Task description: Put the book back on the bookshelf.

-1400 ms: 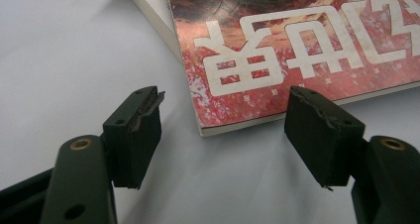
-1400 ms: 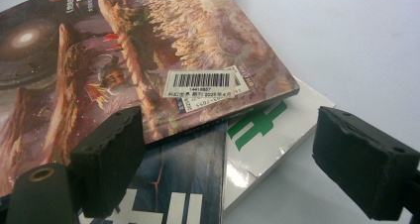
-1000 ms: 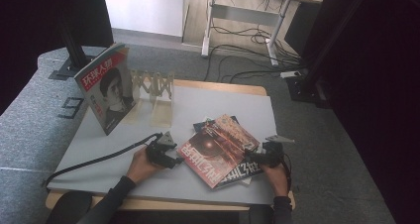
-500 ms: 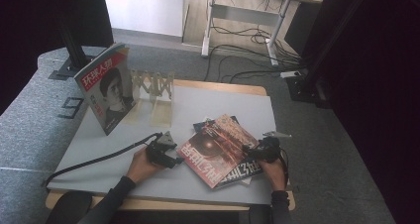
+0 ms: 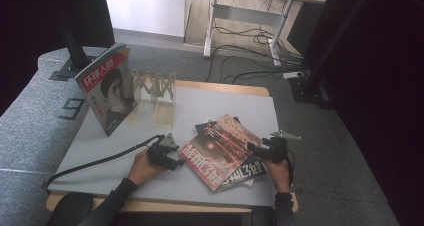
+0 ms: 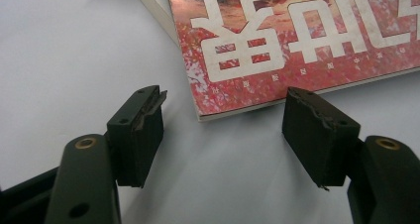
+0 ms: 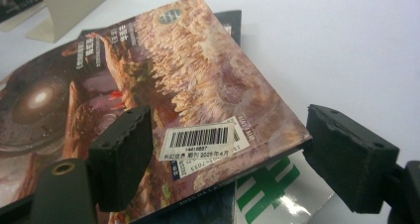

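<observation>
Right gripper point(image 7: 225, 149) straddles the red glossy magazine point(image 5: 220, 148) corner, jaws just closing, not yet pinching; left gripper point(image 6: 225, 130), jaws apart, waits just short of its opposite corner.

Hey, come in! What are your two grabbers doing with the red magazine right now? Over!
Left gripper open at the red magazine corner. Right gripper open, jaws just closing around its barcode edge, not yet pinching. Magazine lies on a dark one. Nothing in the way.
</observation>
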